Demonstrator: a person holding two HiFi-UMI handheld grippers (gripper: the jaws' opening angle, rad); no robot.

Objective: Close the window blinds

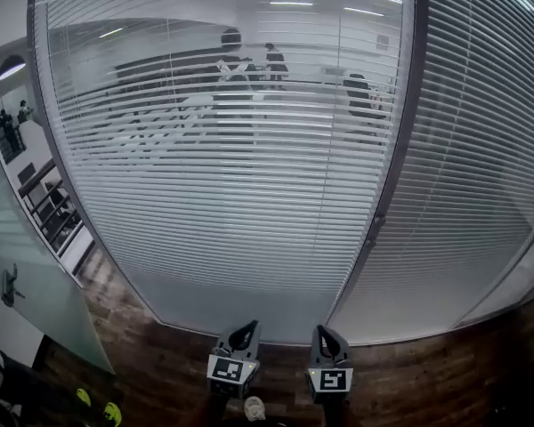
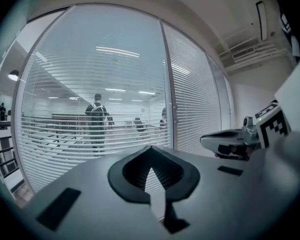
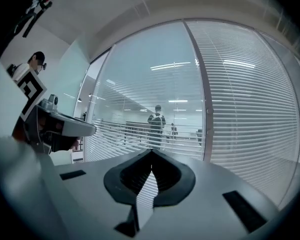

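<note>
White slatted blinds hang behind the wide left glass pane, their slats tilted open so the office beyond shows through. The blinds on the right pane look turned shut. A dark frame post divides the panes and carries a small knob. My left gripper and right gripper sit side by side low in the head view, short of the glass, both shut and empty. The left gripper view shows shut jaws facing the blinds; the right gripper view shows shut jaws facing the post.
A glass door with a handle stands at the left. Dark wooden floor runs up to the window base. People stand in the office behind the glass. A shoe shows between the grippers.
</note>
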